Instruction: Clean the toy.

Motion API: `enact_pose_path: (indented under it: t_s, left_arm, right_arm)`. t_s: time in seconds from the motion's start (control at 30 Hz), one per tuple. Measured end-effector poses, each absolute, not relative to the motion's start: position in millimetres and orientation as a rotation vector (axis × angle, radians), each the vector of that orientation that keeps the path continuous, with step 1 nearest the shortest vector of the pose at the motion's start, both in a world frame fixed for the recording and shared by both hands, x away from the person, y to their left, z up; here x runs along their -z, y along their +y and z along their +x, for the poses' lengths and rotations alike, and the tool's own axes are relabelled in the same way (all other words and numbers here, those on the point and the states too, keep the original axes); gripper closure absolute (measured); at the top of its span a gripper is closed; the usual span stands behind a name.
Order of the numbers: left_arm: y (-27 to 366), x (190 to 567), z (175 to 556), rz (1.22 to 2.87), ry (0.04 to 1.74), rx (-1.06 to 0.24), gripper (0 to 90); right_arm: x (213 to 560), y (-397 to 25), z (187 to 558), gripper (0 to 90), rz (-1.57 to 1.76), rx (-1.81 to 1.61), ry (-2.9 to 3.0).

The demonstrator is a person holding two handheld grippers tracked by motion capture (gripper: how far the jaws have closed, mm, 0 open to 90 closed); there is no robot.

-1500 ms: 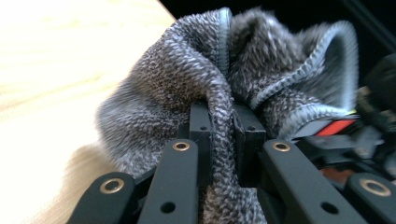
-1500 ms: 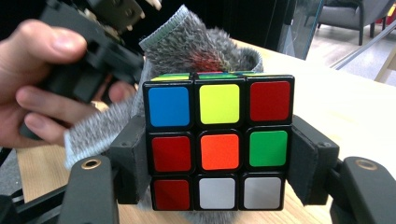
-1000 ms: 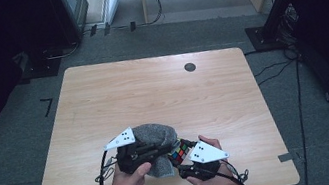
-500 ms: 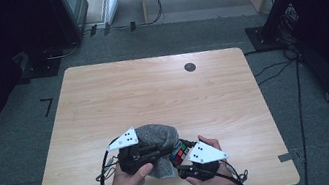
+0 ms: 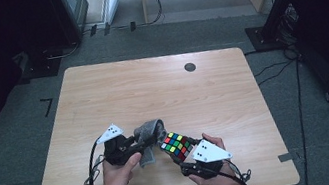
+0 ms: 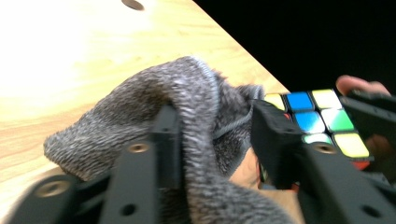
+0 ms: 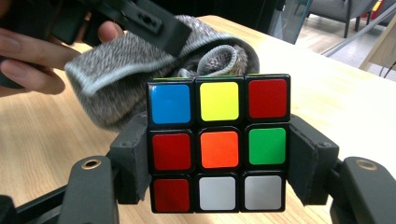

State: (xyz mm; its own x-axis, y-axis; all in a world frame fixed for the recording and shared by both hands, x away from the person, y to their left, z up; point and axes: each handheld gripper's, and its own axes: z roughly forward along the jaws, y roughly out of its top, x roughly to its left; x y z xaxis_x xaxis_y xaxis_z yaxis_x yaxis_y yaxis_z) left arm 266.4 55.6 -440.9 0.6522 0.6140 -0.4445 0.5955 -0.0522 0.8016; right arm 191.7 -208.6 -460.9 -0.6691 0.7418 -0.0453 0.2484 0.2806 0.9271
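1 cloth [image 6: 187, 116] fold hiding cube [image 7: 218, 142] top

Both tongs, left [image 5: 136, 144] and right [image 5: 182, 156], closed, nearly meeting.

**Black grippers with grey plates**

The left gripper [image 5: 133, 146] and right gripper [image 5: 182, 153] are black. A grey three-cornered plate with dark dots sits on top of each. Thin black cables trail behind. Round metal screws shine near the jaws.

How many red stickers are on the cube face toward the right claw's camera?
4 on the cube: one top right, one middle left, one bottom left... that makes 3. Correct count: 3.
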Motion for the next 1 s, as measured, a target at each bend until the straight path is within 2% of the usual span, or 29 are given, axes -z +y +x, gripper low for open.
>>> enact_pose_path:
  t_s: [0.13, 0.2, 0.4, 0.7, 1.0]
  left_arm:
    - [49.0, 424.4, 256.1, 1.721, 0.971, -0.098, 33.9]
    - [45.4, 415.9, 250.4, 1.717, 0.947, -0.118, 29.4]
    - [42.5, 404.3, 243.1, 1.705, 0.929, -0.147, 26.1]
    - [18.5, 412.5, 239.4, 1.786, 0.871, -0.012, 23.8]
    - [5.7, 418.4, 239.1, 1.860, 0.893, 0.027, 18.2]
  right_arm:
    - [460.1, -206.8, 189.3, 34.5, 0.863, -1.374, 2.067]
    - [458.1, -206.2, 187.4, 34.6, 0.851, -1.385, 2.056]
    - [451.3, -207.7, 184.5, 34.5, 0.848, -1.415, 2.023]
    - [450.1, -202.7, 182.6, 34.5, 0.836, -1.429, 2.009]
    - [452.9, -195.1, 181.6, 34.5, 0.818, -1.406, 2.016]
